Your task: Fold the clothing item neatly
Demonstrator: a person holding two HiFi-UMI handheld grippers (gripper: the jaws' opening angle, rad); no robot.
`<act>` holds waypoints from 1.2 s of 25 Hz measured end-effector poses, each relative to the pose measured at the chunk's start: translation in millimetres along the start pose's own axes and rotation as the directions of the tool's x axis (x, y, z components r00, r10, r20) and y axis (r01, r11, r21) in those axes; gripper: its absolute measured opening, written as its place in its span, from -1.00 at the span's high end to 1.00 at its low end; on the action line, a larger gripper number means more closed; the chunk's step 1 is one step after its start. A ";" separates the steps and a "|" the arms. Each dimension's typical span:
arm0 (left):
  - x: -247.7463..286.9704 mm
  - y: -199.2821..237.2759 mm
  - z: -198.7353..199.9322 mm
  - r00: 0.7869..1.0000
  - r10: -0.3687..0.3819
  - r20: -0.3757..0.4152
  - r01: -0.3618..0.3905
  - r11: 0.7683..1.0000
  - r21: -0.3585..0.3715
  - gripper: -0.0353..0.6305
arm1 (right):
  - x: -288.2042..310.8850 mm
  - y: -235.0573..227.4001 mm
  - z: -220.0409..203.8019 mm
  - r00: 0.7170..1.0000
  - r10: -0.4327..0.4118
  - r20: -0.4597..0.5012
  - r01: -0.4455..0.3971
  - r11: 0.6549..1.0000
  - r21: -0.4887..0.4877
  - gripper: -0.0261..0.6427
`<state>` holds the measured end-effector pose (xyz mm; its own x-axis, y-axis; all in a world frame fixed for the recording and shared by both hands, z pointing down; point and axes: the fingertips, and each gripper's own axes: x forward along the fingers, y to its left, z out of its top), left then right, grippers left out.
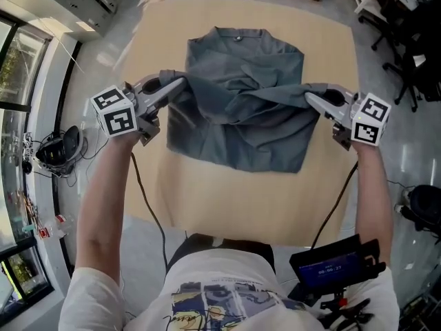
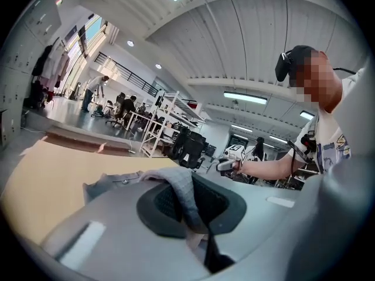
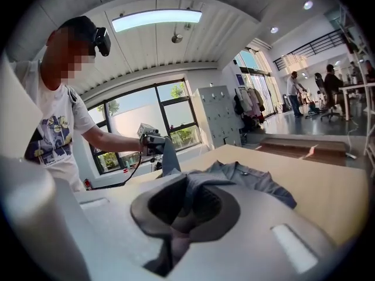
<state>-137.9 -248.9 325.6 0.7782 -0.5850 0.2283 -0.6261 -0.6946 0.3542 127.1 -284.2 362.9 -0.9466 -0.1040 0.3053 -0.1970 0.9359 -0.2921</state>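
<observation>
The grey shirt [image 1: 238, 81] lies spread on the tan surface [image 1: 227, 198], collar at the far side. The left gripper [image 1: 178, 85] has its jaws closed tight on a fold of cloth at the shirt's left edge. The right gripper [image 1: 311, 99] has its jaws closed tight on a fold at the right edge, with creased cloth running from each toward the shirt's middle.

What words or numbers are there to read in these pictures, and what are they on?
Screen: a row of digits like a timer, too small to read.
T-shirt: scribbly writing in its picture print, too blurred to read.
Marker cubes: only black-and-white squares, no words.
Nothing else shows writing that can be read.
</observation>
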 end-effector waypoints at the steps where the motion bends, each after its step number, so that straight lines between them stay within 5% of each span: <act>1: 5.2 8.2 -1.4 1.000 0.006 -0.003 -0.006 1.000 -0.008 0.84 | 2.3 -9.7 -2.6 1.000 -0.010 -0.003 0.010 1.000 0.009 0.89; 16: 63.3 144.2 -42.9 0.993 0.114 -0.020 -0.115 0.978 -0.172 0.84 | 47.0 -141.1 -50.2 0.984 -0.178 -0.023 0.179 0.962 0.205 0.89; 21: 76.7 173.3 -69.5 0.975 0.196 -0.100 -0.212 0.960 -0.182 0.81 | 58.1 -163.8 -81.8 0.966 -0.238 -0.099 0.256 0.932 0.257 0.88; 25: 92.3 188.2 -88.9 0.960 0.224 -0.170 -0.253 0.951 -0.177 0.31 | 69.9 -171.2 -102.0 0.960 -0.235 -0.153 0.271 0.919 0.286 0.39; 30: 101.7 194.4 -108.6 0.938 0.234 -0.255 -0.279 0.948 -0.156 -0.09 | 68.8 -173.3 -117.2 0.950 -0.246 -0.195 0.296 0.906 0.302 0.18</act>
<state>-175.2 -397.9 516.2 0.5959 -0.6047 0.5285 -0.8028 -0.4299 0.4132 126.0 -414.1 540.7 -0.8008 -0.2632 0.5380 -0.5362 0.7153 -0.4481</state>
